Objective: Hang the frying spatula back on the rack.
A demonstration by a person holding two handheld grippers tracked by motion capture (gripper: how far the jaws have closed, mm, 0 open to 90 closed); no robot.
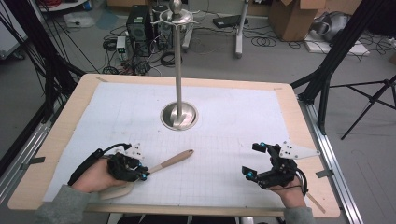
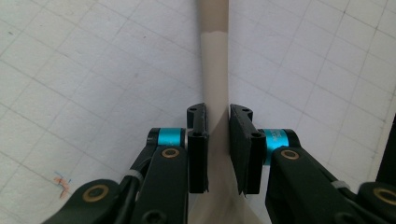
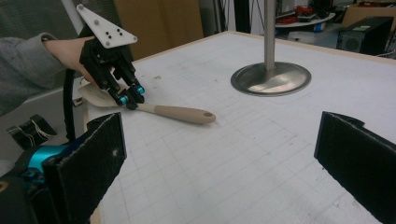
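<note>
Left hand-held gripper (image 2: 217,149): we log its jaws clamped on the spatula (image 1: 169,161) neck, lying on the surface (image 1: 233,140); blade half hidden under our hand. Right hand-held gripper (image 1: 256,161): wide, empty.

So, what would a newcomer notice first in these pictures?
Probably the tall metal stand rising from its round base at the middle of the white grid mat. Next, the left gripper closed on the neck of a beige spatula lying near the front edge, while the right gripper waits open.
</note>
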